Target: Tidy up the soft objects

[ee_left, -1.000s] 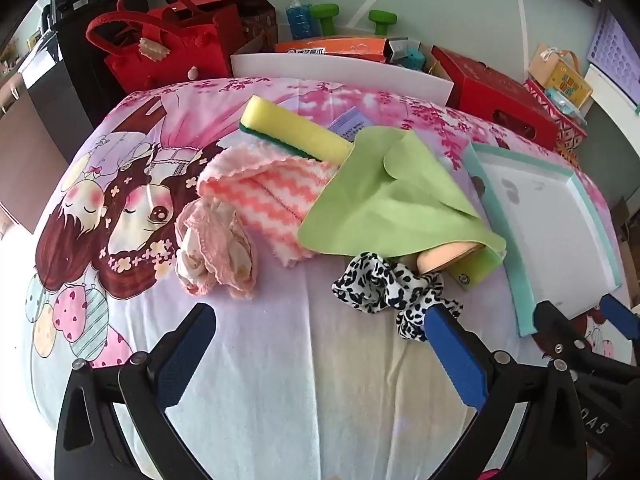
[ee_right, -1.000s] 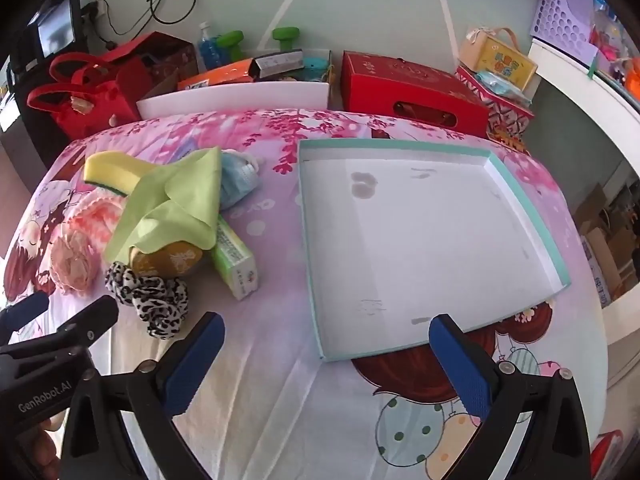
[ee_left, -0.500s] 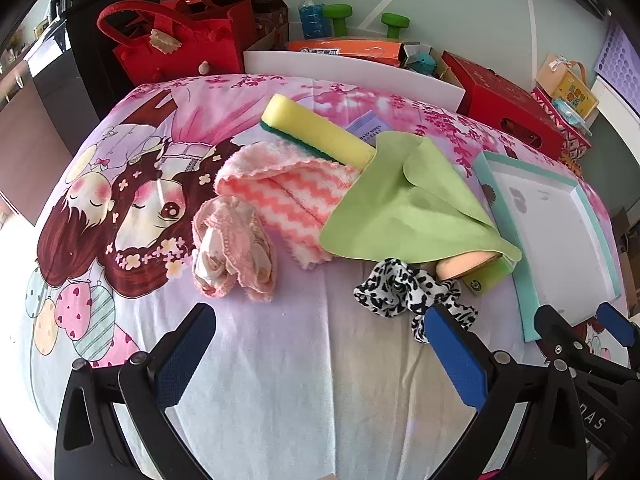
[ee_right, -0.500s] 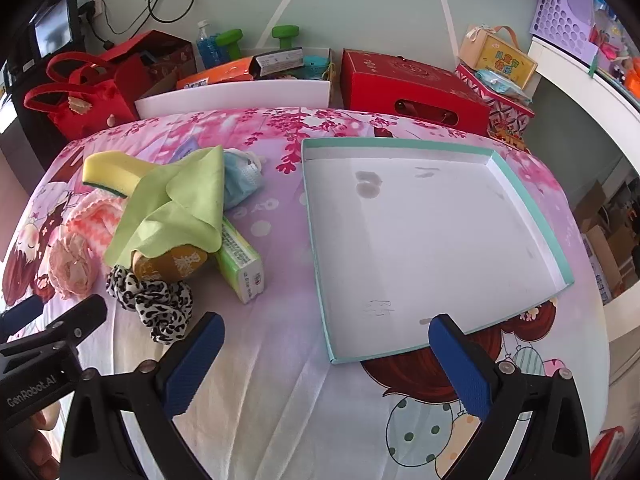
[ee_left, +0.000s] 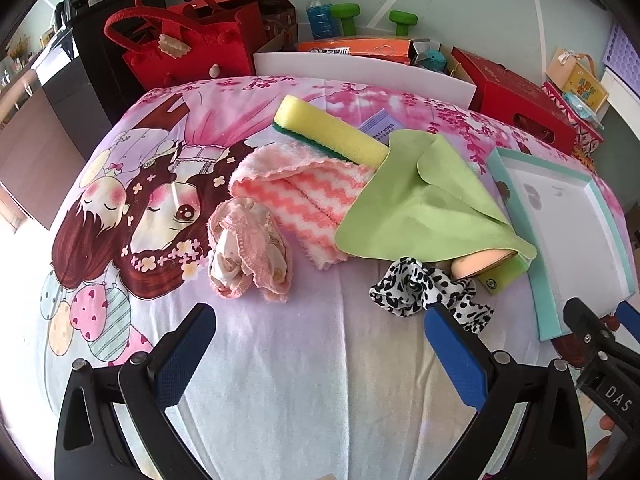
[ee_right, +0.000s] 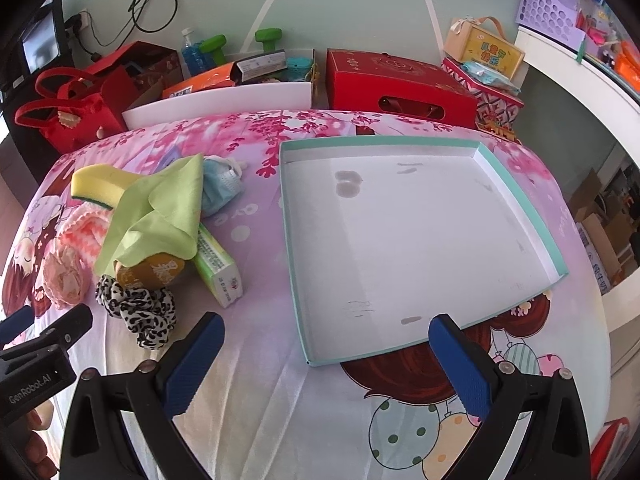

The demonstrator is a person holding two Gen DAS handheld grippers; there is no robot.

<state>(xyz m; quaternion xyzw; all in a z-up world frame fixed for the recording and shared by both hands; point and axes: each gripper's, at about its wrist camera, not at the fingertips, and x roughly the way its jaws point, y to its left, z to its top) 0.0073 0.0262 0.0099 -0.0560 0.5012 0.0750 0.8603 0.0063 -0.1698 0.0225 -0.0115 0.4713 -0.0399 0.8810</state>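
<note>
A pile of soft things lies on the cartoon bedspread: a yellow sponge, a pink-and-white zigzag towel, a crumpled pink lace cloth, a green cloth and a black-and-white leopard scrunchie. A blue face mask lies behind the green cloth. My left gripper is open, just short of the lace cloth and the scrunchie. My right gripper is open over the near edge of the white tray with a teal rim, which holds nothing.
A green tissue pack and a tan round item poke out from under the green cloth. Red bags, a white bin and a red box line the far edge of the bed.
Both grippers have shifted slightly leftward and forward over the bed; the pile sits a little further right in the left view. Nothing was grasped or moved.
</note>
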